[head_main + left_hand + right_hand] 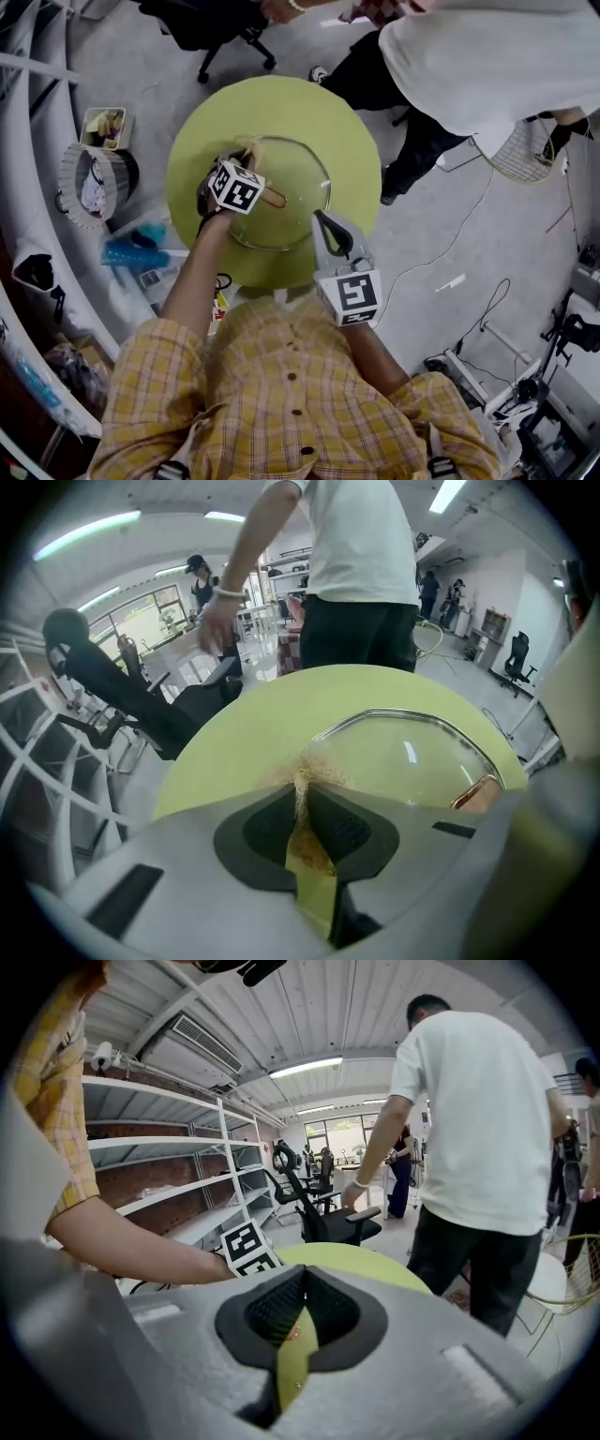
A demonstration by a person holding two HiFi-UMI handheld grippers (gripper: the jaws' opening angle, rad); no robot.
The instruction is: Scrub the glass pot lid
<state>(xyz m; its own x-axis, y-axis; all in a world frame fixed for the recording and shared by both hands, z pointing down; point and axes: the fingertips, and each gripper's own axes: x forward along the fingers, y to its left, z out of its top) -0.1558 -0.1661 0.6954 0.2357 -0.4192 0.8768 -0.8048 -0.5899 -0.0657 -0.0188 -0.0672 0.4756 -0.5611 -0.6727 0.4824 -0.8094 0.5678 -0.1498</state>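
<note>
The glass pot lid (295,173) lies on a round yellow-green table (281,103), with its copper handle (274,198) near the middle. My left gripper (244,159) reaches over the lid's far left rim and is shut on a tan fibrous scrub pad (305,778), which touches that edge of the lid (403,761). At the lid's near right rim, my right gripper (324,221) has its jaws closed on the edge. In the right gripper view the jaws (298,1321) hold a thin see-through strip, with the table's green showing through it.
A person in a white shirt and dark trousers (469,56) stands at the table's far right side. A black office chair (211,23) is behind the table. On the floor to the left sit a wire basket (94,183) and blue bottles (136,251). Cables (450,248) run across the floor at right.
</note>
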